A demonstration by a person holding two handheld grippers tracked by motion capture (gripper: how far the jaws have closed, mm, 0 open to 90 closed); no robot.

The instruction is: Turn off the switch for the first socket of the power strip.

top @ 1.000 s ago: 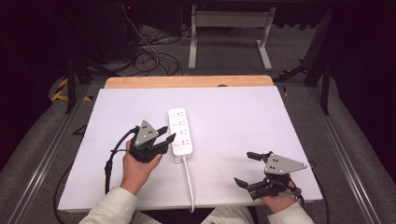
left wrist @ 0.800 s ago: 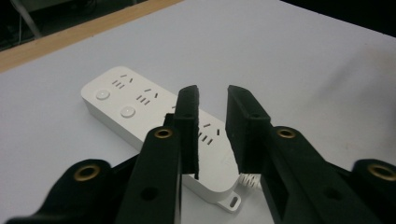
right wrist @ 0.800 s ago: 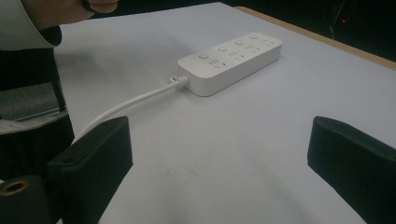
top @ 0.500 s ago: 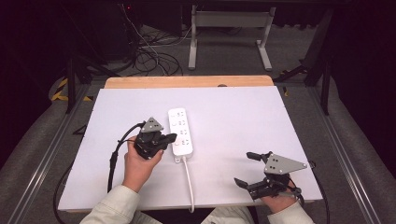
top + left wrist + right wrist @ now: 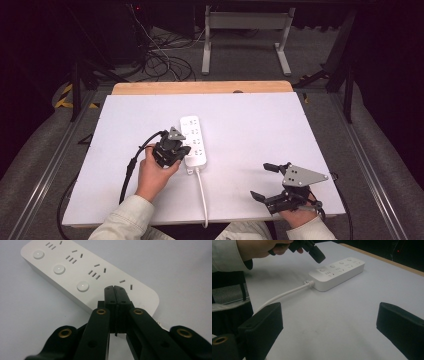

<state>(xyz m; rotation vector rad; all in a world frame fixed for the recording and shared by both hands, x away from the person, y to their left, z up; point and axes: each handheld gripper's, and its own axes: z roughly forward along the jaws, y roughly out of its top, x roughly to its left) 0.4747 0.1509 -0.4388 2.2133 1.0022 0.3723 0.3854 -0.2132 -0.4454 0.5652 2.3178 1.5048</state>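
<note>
Since a second ago my left gripper [image 5: 176, 150] has slid in from about nine o'clock of the power strip [image 5: 194, 140] and dropped over its near end, and its jaws have just pressed together with nothing between them. The strip lies flat mid-worktop [image 5: 260, 125], cord [image 5: 201, 192] trailing toward six o'clock. I judge the closed tips are set to push the nearest button [image 5: 82, 286]; my right gripper [image 5: 267, 181] rests spread at five o'clock.

The left gripper [image 5: 186, 149] is held in the left hand [image 5: 152, 172], tilted downward, its jaws pressed fully together with nothing between them. The right gripper [image 5: 264, 181] is held low and level, its jaws spread wide apart.
</note>
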